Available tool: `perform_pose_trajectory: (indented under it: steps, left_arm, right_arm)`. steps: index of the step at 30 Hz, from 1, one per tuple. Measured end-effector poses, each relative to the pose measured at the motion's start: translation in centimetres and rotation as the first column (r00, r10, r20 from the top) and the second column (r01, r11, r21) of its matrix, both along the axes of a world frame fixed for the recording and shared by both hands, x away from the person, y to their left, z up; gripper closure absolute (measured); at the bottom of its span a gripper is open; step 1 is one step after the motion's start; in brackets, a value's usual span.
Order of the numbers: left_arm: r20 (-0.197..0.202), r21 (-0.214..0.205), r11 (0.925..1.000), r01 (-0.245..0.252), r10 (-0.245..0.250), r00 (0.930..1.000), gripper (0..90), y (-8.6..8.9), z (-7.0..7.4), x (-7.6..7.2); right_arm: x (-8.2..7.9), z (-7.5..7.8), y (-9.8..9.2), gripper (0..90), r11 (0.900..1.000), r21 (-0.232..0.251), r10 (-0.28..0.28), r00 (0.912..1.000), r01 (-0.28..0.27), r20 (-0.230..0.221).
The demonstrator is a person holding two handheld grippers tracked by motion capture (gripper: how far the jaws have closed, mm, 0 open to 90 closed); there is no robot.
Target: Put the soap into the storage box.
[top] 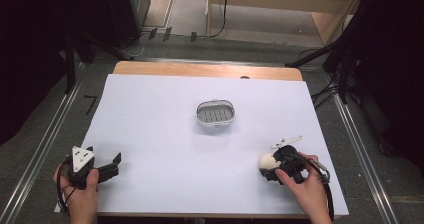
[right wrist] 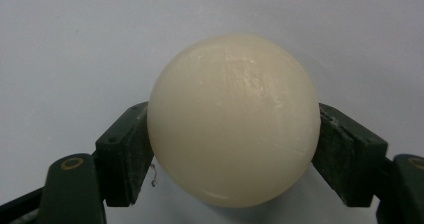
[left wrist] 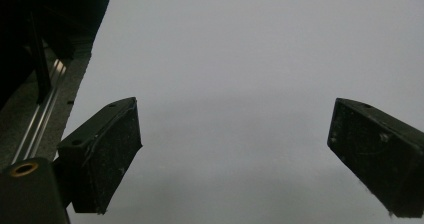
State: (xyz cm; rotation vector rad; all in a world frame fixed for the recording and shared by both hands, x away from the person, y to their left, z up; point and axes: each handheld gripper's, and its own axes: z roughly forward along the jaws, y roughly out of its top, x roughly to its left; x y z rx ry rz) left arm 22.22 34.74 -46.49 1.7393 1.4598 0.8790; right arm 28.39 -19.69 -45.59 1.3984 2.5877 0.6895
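A cream-white round soap (right wrist: 234,121) sits between the jaws of my right gripper (right wrist: 234,149), whose pads press on both of its sides. From above, the soap (top: 267,160) and right gripper (top: 269,165) are low over the white sheet at the front right. A grey and white slotted soap dish (top: 215,113) stands at the middle of the table, well away from both grippers. At the front left, my left gripper (top: 112,165) rests with its jaws wide apart, and the left gripper (left wrist: 235,149) has only bare white sheet between its fingers.
A white sheet (top: 165,149) covers most of the wooden table (top: 200,69). Metal rails (top: 45,139) run along both sides of the table, and cables lie on the floor beyond its far edge.
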Motion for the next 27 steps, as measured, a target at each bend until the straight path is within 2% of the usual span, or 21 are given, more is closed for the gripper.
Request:
perform_pose_trajectory:
  steps: [4,12,16,27]
  left_arm:
    - [0.0,-0.001,1.0,0.0,0.0,1.0,7.4,0.0,0.0,0.0]
    - [0.003,-0.002,1.0,-0.001,0.001,1.0,7.5,0.0,0.0,0.0]
    - [0.003,-0.003,1.0,-0.002,0.002,1.0,7.5,0.0,0.0,0.0]
    - [0.007,-0.004,1.0,-0.001,0.001,1.0,7.5,0.1,0.0,-0.1]
  right_arm:
    - [-0.1,0.3,-0.2,25.4,0.9992,0.04,0.002,1.0,-0.002,0.004]
    - [-0.1,0.8,-0.3,25.5,0.9998,0.019,-0.004,0.9999,0.004,0.014]
    - [0.0,1.2,-0.2,25.5,0.9994,0.035,0.001,0.9998,-0.002,0.019]
    - [0.5,2.3,0.0,25.6,0.9994,0.033,0.002,0.9997,-0.003,0.026]
